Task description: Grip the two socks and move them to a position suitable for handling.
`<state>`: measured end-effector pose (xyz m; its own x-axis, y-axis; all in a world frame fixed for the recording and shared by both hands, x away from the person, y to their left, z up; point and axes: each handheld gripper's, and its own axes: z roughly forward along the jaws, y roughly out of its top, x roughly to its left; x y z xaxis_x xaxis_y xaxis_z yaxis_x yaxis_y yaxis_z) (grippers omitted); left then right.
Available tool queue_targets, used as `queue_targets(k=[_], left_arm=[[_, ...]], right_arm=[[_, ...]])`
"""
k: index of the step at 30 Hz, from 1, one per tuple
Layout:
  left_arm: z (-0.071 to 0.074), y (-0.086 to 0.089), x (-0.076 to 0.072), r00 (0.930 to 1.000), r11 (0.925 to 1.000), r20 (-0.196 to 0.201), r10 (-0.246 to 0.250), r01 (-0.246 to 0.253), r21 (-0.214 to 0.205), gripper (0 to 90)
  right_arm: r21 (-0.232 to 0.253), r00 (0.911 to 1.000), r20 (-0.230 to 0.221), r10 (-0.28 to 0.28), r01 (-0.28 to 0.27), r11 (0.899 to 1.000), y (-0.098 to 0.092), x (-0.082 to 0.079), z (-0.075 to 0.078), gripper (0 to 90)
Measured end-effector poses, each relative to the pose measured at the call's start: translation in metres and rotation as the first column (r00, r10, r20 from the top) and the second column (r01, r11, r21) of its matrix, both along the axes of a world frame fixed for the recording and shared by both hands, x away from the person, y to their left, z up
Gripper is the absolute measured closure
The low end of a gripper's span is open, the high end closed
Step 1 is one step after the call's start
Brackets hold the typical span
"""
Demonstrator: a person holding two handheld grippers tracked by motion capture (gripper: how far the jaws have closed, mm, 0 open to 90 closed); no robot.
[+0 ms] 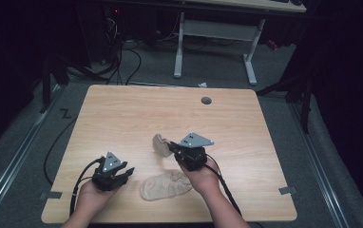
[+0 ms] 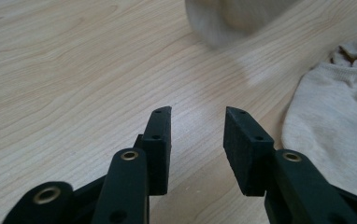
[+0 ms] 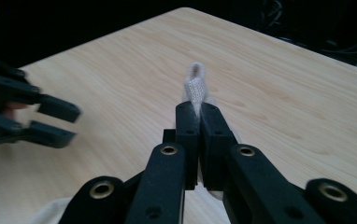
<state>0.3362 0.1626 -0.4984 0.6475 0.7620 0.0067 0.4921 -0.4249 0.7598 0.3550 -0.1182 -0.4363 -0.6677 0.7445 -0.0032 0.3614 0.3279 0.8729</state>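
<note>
Two beige socks are on the wooden table (image 1: 122, 109). One sock (image 1: 165, 185) lies flat near the front edge, seen at the right of the left gripper view as sock (image 2: 335, 135). My right gripper (image 1: 172, 148) is shut on the other sock (image 1: 160, 145), lifting it; its edge (image 3: 196, 88) sticks up between the closed jaws. My left gripper (image 1: 128, 172) stands open just left of the flat sock, nothing between its jaws (image 2: 197, 116). The held sock hangs blurred at the top of the left gripper view (image 2: 232, 18).
A round cable hole (image 1: 206, 100) sits near the table's far edge. Beyond the table stand a white desk frame (image 1: 215, 42) and cables on the grey floor (image 1: 127, 57). The left gripper (image 3: 55, 121) appears at the left of the right gripper view.
</note>
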Motion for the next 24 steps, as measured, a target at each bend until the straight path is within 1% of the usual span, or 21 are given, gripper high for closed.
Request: queue_targets(k=[1, 2, 3, 4, 6, 8, 9, 10, 11, 12, 13, 14, 15, 16, 18, 19, 21, 22, 23, 24], left_arm=[[0.000, 0.000, 0.000, 1.0000, 1.0000, 0.001, 0.001, -0.001, 0.000, 62.4], [0.000, 0.000, 0.000, 1.0000, 1.0000, 0.002, 0.002, -0.002, 0.000, 62.5], [0.000, 0.001, 0.000, 1.0000, 1.0000, 0.001, 0.003, -0.003, -0.001, 62.5], [0.000, 0.001, 0.000, 1.0000, 1.0000, 0.005, 0.002, -0.002, 0.001, 62.5], [0.000, 0.001, 0.000, 1.0000, 1.0000, 0.007, 0.004, -0.004, -0.001, 62.5], [0.000, 0.001, 0.000, 1.0000, 1.0000, 0.008, 0.004, -0.004, -0.002, 62.5], [0.000, 0.001, 0.000, 1.0000, 1.0000, 0.008, 0.004, -0.004, -0.002, 62.6], [0.000, 0.001, 0.000, 1.0000, 1.0000, 0.007, 0.003, -0.003, -0.002, 62.6], [0.000, 0.001, 0.000, 1.0000, 1.0000, 0.006, 0.002, -0.002, -0.001, 62.6], [-0.001, 0.000, 0.000, 1.0000, 1.0000, 0.006, 0.002, -0.002, 0.000, 62.6], [-0.001, 0.000, 0.000, 1.0000, 1.0000, 0.006, 0.002, -0.002, 0.000, 62.6], [-0.001, 0.000, 0.001, 1.0000, 1.0000, 0.005, 0.001, -0.001, 0.001, 62.6], [-0.001, -0.001, 0.001, 1.0000, 1.0000, 0.003, 0.000, 0.000, 0.003, 62.6], [-0.002, -0.002, 0.001, 1.0000, 1.0000, 0.004, 0.001, -0.001, 0.004, 62.6], [-0.003, -0.004, 0.002, 1.0000, 1.0000, 0.000, -0.001, 0.001, 0.008, 62.3], [-0.003, -0.004, 0.002, 1.0000, 1.0000, 0.000, -0.001, 0.001, 0.008, 62.1], [-0.003, -0.005, 0.003, 1.0000, 1.0000, -0.005, -0.003, 0.003, 0.009, 61.4], [-0.004, -0.006, 0.005, 0.9999, 1.0000, -0.015, -0.002, 0.002, 0.003, 60.6], [-0.003, -0.007, 0.006, 0.9996, 1.0000, -0.027, -0.003, 0.003, -0.003, 59.0], [-0.002, -0.008, 0.007, 0.9995, 0.9999, -0.033, -0.001, 0.001, -0.013, 57.5]], right_arm=[[-0.005, 0.9999, -0.004, 0.011, -0.011, 1.000, 0.003, -0.002, -0.001, 87.7], [-0.012, 0.9995, -0.026, 0.016, -0.016, 1.000, 0.006, -0.001, -0.006, 87.7], [-0.012, 0.9995, -0.026, 0.016, -0.016, 1.000, 0.006, -0.001, -0.006, 87.7], [-0.011, 0.9988, -0.046, 0.015, -0.016, 1.000, 0.006, 0.000, -0.010, 87.7], [-0.024, 0.9959, -0.090, 0.001, -0.004, 1.000, 0.004, 0.007, -0.022, 87.7], [-0.029, 0.9919, -0.126, -0.019, 0.015, 0.999, 0.001, 0.012, -0.030, 87.7], [-0.035, 0.9912, -0.130, -0.025, 0.021, 0.999, -0.001, 0.014, -0.033, 87.7], [-0.039, 0.9849, -0.166, -0.048, 0.042, 0.998, -0.005, 0.019, -0.041, 87.7], [-0.039, 0.9849, -0.166, -0.048, 0.042, 0.998, -0.005, 0.019, -0.041, 87.7], [-0.060, 0.9789, -0.191, -0.072, 0.061, 0.996, -0.010, 0.024, -0.049, 87.7], [-0.060, 0.9789, -0.191, -0.072, 0.061, 0.996, -0.010, 0.024, -0.049, 87.7], [-0.063, 0.9767, -0.200, -0.079, 0.067, 0.996, -0.011, 0.025, -0.051, 87.6], [-0.074, 0.9728, -0.210, -0.096, 0.082, 0.994, -0.014, 0.027, -0.055, 87.6], [-0.076, 0.9700, -0.220, -0.103, 0.088, 0.993, -0.016, 0.030, -0.058, 87.6], [-0.085, 0.9598, -0.251, -0.126, 0.108, 0.990, -0.020, 0.033, -0.064, 87.5], [-0.085, 0.9598, -0.251, -0.126, 0.108, 0.990, -0.020, 0.033, -0.064, 87.5], [-0.086, 0.9565, -0.262, -0.127, 0.108, 0.990, -0.023, 0.033, -0.065, 87.4], [-0.084, 0.9553, -0.266, -0.128, 0.109, 0.990, -0.024, 0.032, -0.065, 87.3], [-0.097, 0.9560, -0.264, -0.128, 0.105, 0.990, -0.024, 0.032, -0.065, 87.3], [-0.109, 0.9543, -0.266, -0.137, 0.111, 0.988, -0.027, 0.032, -0.063, 87.3]])
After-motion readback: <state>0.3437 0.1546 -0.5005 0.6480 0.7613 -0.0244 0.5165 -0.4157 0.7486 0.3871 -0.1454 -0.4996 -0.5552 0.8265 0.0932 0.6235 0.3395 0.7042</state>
